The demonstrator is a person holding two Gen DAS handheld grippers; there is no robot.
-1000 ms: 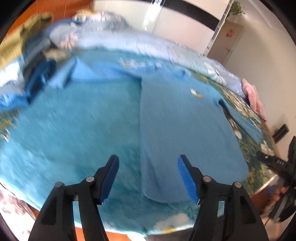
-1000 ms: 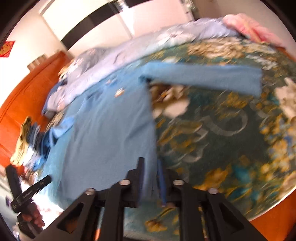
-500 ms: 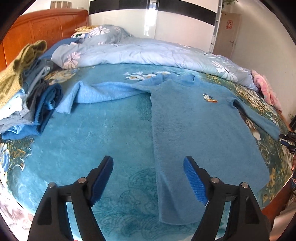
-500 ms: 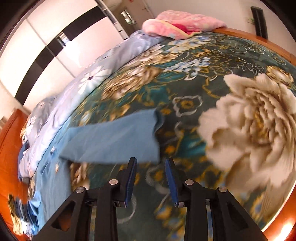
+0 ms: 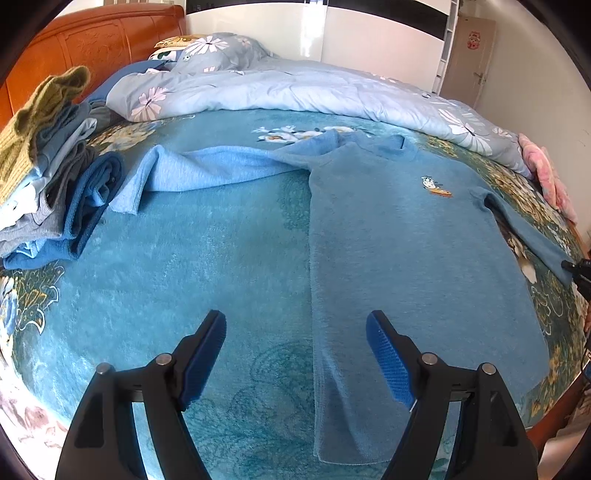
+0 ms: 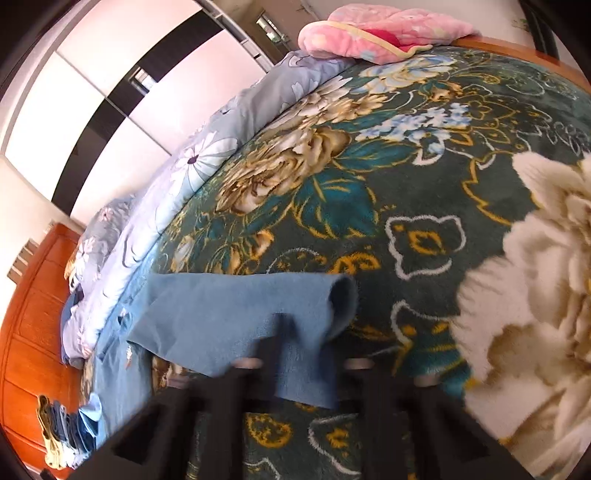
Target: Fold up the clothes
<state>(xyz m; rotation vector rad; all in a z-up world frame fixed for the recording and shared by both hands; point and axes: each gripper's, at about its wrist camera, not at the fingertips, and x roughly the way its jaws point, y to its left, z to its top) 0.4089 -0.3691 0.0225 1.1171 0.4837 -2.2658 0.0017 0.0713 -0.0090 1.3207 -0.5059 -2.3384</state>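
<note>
A blue long-sleeved sweater (image 5: pixel 406 251) lies flat on the bed, its left sleeve (image 5: pixel 199 170) stretched out to the left. My left gripper (image 5: pixel 295 354) is open and empty, hovering above the sweater's lower left hem. The sweater's right sleeve (image 6: pixel 236 314) lies across the flowered blanket. My right gripper (image 6: pixel 306 369) is blurred by motion and sits at the sleeve's cuff, with cloth lying between its fingers. It also shows at the right edge of the left wrist view (image 5: pixel 576 269), at the sleeve's end.
A pile of folded clothes (image 5: pixel 48 184) lies at the left by the wooden headboard (image 5: pixel 92 48). A pale flowered duvet (image 5: pixel 295 92) runs along the back. A pink blanket (image 6: pixel 376 33) lies at the far right corner. The bed's edge (image 5: pixel 554 413) is near.
My left gripper has steadied and drawn back a little, still open. My right gripper left the sweater's hem, swung to the right sleeve and came down onto its cuff.
</note>
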